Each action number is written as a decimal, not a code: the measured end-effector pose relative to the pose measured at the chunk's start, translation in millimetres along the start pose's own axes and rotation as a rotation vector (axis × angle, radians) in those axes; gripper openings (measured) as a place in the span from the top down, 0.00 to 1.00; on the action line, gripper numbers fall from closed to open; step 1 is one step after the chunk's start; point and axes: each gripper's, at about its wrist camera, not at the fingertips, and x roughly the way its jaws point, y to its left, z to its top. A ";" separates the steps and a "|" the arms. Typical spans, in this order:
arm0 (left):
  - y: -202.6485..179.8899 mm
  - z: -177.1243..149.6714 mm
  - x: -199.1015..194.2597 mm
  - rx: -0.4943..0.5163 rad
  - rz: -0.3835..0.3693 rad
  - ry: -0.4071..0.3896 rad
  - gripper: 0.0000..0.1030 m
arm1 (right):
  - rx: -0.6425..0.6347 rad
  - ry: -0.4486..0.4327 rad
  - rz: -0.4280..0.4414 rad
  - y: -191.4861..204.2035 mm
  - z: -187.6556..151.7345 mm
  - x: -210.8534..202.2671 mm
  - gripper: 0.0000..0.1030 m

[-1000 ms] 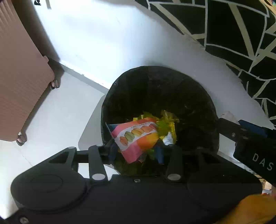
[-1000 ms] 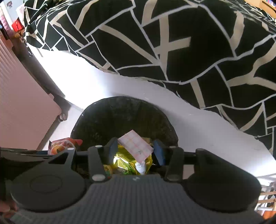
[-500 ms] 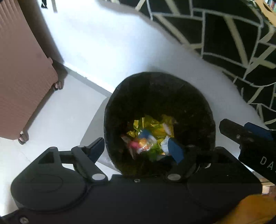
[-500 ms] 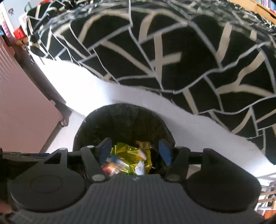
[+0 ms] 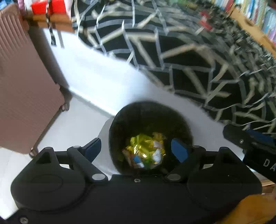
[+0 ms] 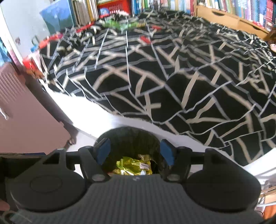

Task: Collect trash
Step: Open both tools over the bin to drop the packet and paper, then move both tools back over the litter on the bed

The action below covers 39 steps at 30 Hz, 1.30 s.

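A black-lined bin point(image 5: 150, 118) stands on the pale floor beside the bed, and gold foil and coloured wrappers point(image 5: 144, 151) lie at its bottom. My left gripper point(image 5: 136, 150) hangs above the bin, open and empty, its blue pads wide apart. In the right wrist view the bin point(image 6: 127, 136) sits just ahead of my right gripper point(image 6: 134, 152), which is also open with nothing between its fingers; gold foil point(image 6: 132, 166) shows below it. More litter point(image 6: 120, 24) lies blurred at the far side of the bed, including a small red piece point(image 6: 145, 38).
A bed with a black-and-cream patterned cover point(image 6: 172, 77) and white side point(image 5: 103, 82) runs behind the bin. A pink ribbed suitcase point(image 5: 22, 89) stands at the left. Bookshelves point(image 6: 224, 8) line the far wall. The right gripper's body point(image 5: 255, 148) shows at the left view's right edge.
Both grippers opened and dropped their wrappers into the bin: the macaron packet from the left, the pink checked paper from the right. Both views have since lifted and tilted up toward the bed.
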 end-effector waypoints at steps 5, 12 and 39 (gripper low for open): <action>-10.9 23.2 -47.6 0.032 -0.041 -0.065 0.15 | -0.002 -0.053 0.003 0.0 22.2 -40.1 0.25; -31.7 71.7 -96.9 0.074 -0.105 -0.165 0.15 | 0.044 -0.180 -0.038 -3.0 71.6 -81.5 0.25; -109.1 297.3 -63.3 0.068 -0.022 -0.415 0.11 | 0.076 -0.375 -0.041 -73.6 269.0 -8.6 0.27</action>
